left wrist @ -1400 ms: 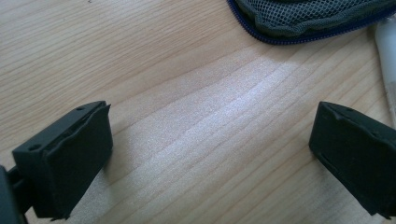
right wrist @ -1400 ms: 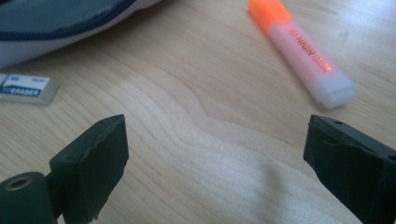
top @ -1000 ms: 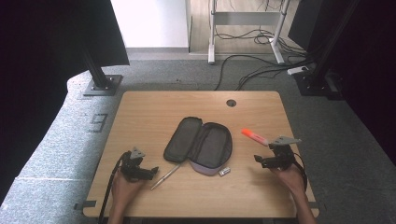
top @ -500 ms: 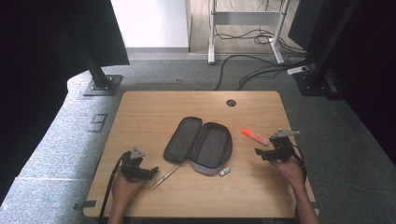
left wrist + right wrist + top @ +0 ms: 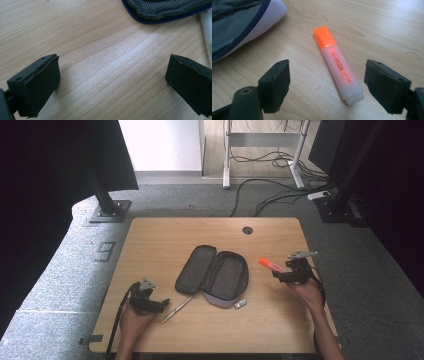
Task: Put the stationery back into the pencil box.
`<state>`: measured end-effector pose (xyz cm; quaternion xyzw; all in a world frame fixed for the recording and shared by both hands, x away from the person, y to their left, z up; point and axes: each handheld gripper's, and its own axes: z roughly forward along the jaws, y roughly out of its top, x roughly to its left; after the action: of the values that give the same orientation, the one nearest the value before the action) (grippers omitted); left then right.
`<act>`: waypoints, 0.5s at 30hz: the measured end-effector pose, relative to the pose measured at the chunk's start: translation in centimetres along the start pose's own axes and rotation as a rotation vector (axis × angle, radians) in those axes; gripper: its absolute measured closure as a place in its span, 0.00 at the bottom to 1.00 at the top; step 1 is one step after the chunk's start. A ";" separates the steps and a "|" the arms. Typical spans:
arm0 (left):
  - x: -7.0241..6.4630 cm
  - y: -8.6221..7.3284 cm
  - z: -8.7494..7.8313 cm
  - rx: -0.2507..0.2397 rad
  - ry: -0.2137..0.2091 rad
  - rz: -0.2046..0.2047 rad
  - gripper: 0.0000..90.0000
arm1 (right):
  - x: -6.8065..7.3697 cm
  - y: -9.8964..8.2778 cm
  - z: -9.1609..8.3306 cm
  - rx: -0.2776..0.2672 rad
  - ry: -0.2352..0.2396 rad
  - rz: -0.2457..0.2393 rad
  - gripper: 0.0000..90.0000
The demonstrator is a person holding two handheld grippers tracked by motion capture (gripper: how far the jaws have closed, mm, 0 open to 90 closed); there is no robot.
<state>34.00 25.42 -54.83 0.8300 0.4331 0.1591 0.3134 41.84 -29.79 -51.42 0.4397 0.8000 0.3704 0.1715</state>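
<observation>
An orange highlighter (image 5: 269,265) with a pale translucent barrel lies flat on the wooden table (image 5: 165,240), right of an open grey pencil case (image 5: 212,275). My right gripper (image 5: 278,275) sits just behind it. In the right gripper view the highlighter (image 5: 339,67) lies between the jaws of the right gripper (image 5: 327,68), which have just been closing but stand apart from it. My left gripper (image 5: 164,303) rests open at the front left, and in its own view the left gripper (image 5: 112,72) has bare wood between its jaws. A pen (image 5: 177,309) lies beside it.
A small white item (image 5: 240,304) lies in front of the pencil case. The case's mesh edge (image 5: 165,8) shows ahead of the left gripper, with the pen (image 5: 207,27) at the right edge. The case's lilac shell (image 5: 237,22) is left of the highlighter. A cable hole (image 5: 247,230) sits at the table's back.
My right hand has carried its gripper away from the person, up to the highlighter. The left gripper has stayed where it was.
</observation>
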 end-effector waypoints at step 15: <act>0.0 0.0 0.0 -0.002 -0.001 0.002 0.00 | -1.5 1.1 1.8 0.051 -0.002 -0.018 0.41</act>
<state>33.98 25.41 -54.83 0.8303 0.4319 0.1592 0.3142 44.41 -29.84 -51.91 0.4370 0.8131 0.3477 0.1642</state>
